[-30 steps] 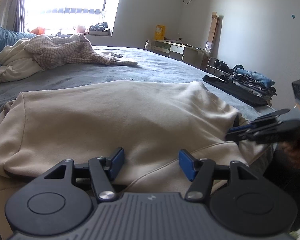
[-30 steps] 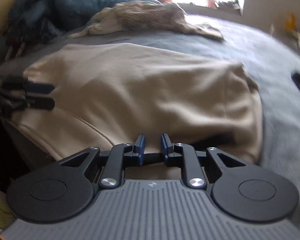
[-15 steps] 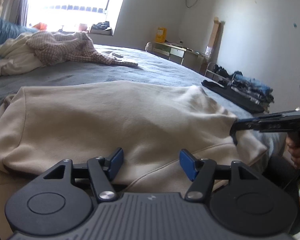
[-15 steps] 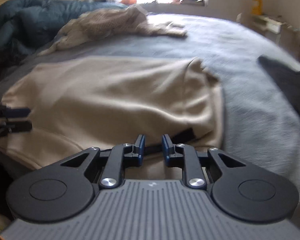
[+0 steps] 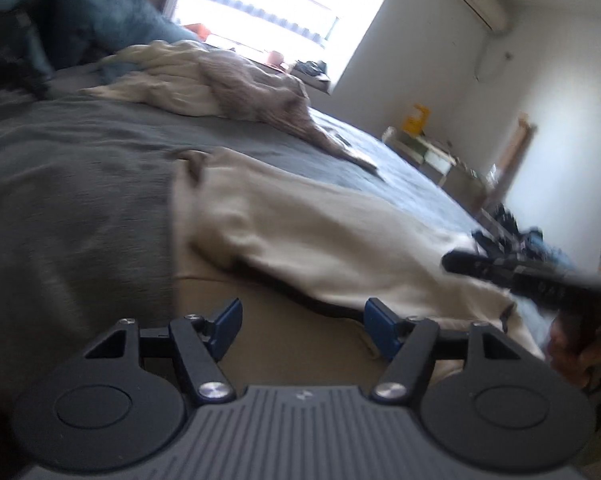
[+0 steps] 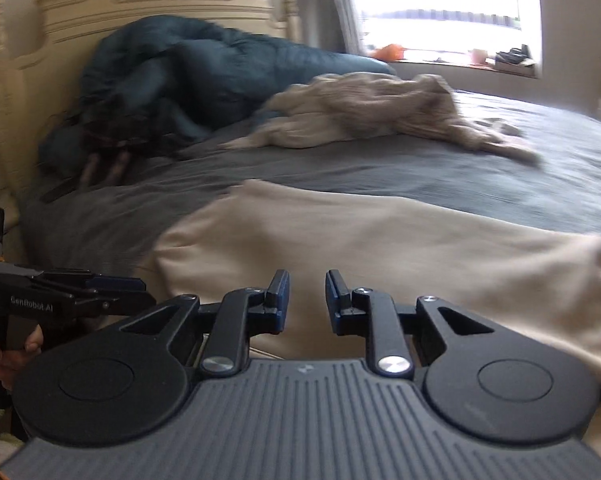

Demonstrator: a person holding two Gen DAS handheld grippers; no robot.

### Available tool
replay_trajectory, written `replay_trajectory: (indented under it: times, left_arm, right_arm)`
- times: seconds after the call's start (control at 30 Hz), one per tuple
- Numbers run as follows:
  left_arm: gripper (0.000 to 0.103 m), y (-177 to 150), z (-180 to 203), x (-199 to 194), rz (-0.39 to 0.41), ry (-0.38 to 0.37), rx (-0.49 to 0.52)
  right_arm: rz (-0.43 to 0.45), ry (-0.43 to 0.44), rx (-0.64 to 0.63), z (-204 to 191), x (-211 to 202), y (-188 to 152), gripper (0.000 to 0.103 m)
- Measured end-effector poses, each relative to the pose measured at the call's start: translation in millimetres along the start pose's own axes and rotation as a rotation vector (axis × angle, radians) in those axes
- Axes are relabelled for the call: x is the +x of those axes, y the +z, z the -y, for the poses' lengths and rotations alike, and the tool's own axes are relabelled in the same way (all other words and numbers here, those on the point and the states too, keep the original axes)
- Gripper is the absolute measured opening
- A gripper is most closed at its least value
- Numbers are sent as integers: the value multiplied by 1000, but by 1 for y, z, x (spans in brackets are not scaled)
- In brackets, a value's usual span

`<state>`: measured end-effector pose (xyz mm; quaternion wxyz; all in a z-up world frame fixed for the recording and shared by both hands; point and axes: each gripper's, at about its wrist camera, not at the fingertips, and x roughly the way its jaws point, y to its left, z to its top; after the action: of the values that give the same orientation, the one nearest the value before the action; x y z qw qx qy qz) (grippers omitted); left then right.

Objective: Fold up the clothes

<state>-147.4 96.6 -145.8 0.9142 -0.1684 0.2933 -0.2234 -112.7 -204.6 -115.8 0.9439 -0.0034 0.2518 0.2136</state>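
Observation:
A beige sweatshirt (image 5: 320, 232) (image 6: 380, 240) lies folded flat on the grey bed (image 5: 80, 180) (image 6: 340, 168). My left gripper (image 5: 304, 326) is open wide over its near edge, with nothing between the blue pads. My right gripper (image 6: 307, 300) hovers low over the sweatshirt's near edge, its jaws a narrow gap apart with nothing in them. In the left wrist view the right gripper (image 5: 500, 272) shows blurred at the sweatshirt's right end. In the right wrist view the left gripper (image 6: 100, 292) sits by the left end.
A crumpled pile of light clothes (image 5: 220, 80) (image 6: 380, 108) lies farther back on the bed. A blue duvet (image 6: 200, 72) is bunched against the cream headboard (image 6: 140, 4), with a person's hand (image 6: 104, 168) beside it. Folded dark clothes (image 5: 516, 236) sit off the bed's right side.
Both views have swung left, the right one now facing the headboard, and the left view has tilted. The sweatshirt lies as before. Neither gripper's opening has changed.

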Motion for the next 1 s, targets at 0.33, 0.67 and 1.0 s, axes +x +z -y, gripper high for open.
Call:
replay_trajectory:
  times: [0.33,0.67,1.0]
  left_arm:
    - [70,9,-42,-3,-3,35,-177]
    - [71,32,-22,25,-167,160,-70]
    - [87,33,-5,44,-249,234,16]
  right_arm:
    - [-140,2,-45,-36,29,-14,19]
    - [-99,-63,41,-34,32,1,20]
    - [-145,-160,89,-26,38,-10,20]
